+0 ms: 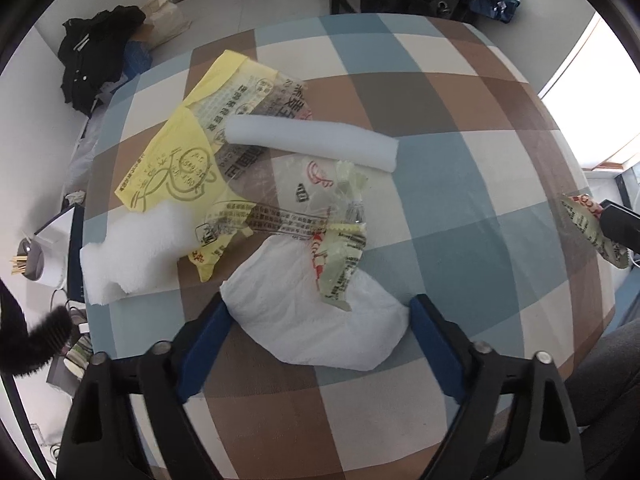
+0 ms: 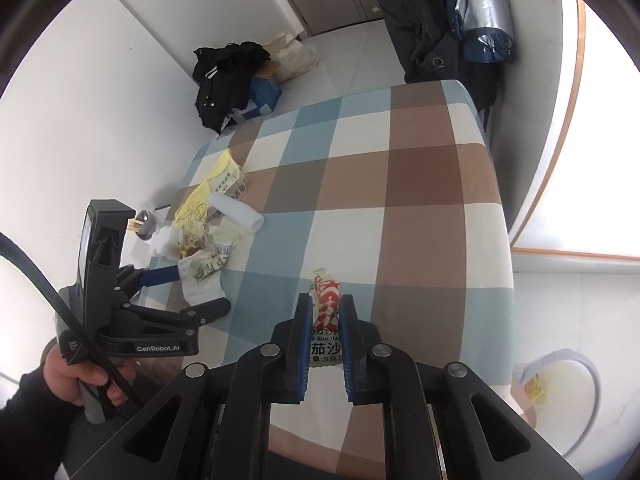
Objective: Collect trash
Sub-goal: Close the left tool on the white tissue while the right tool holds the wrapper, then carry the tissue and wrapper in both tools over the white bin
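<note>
Trash lies on the checked tablecloth (image 1: 440,184). My left gripper (image 1: 318,314) is open, its blue fingers either side of a crumpled white tissue (image 1: 316,320) that carries a small green sauce packet (image 1: 340,268). Beyond lie clear printed wrappers (image 1: 280,200), a yellow plastic bag (image 1: 176,168), a white foam tube (image 1: 312,144) and a white foam piece (image 1: 132,252). My right gripper (image 2: 326,308) is shut on a red-and-white sauce packet (image 2: 326,300), held above the table. That packet also shows at the right edge of the left wrist view (image 1: 588,228).
A white trash bin (image 2: 560,396) with a yellow scrap inside stands on the floor at the right of the table. A toothpick holder (image 1: 30,260) sits off the table's left. Dark clothes and bags (image 1: 100,52) lie on the floor beyond. Jackets (image 2: 460,20) hang at the far end.
</note>
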The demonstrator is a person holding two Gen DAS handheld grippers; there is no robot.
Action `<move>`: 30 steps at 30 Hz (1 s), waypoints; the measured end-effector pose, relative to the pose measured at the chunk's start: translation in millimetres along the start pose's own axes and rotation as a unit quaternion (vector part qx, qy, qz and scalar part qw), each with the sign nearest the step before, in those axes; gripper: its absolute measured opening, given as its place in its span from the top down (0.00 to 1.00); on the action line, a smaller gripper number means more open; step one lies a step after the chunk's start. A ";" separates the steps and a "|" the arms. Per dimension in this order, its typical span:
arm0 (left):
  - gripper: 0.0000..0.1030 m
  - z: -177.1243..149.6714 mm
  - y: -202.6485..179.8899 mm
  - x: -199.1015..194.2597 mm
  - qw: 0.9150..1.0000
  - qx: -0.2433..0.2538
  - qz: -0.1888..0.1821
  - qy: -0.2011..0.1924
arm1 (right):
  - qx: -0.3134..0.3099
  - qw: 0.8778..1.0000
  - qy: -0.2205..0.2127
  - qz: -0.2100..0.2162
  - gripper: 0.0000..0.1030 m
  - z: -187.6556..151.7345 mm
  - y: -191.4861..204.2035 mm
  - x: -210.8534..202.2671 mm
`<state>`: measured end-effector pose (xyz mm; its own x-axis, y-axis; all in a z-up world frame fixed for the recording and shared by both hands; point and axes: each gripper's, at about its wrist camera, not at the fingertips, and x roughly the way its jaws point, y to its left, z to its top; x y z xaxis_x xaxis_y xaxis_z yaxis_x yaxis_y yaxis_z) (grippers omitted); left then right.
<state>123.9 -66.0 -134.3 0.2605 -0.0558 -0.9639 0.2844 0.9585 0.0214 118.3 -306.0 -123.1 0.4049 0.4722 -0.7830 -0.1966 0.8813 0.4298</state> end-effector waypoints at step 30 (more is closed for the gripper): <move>0.95 -33.4 6.6 -74.0 0.998 0.010 -0.047 -0.045 | -0.016 0.999 -0.033 0.009 0.88 -12.7 16.9 -19.9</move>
<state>75.7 -46.2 -71.8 0.3140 -0.1702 -0.9341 0.3301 0.9420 -0.0607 95.6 -300.3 -106.0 0.4589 0.4859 -0.7439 -0.2323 0.8737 0.4274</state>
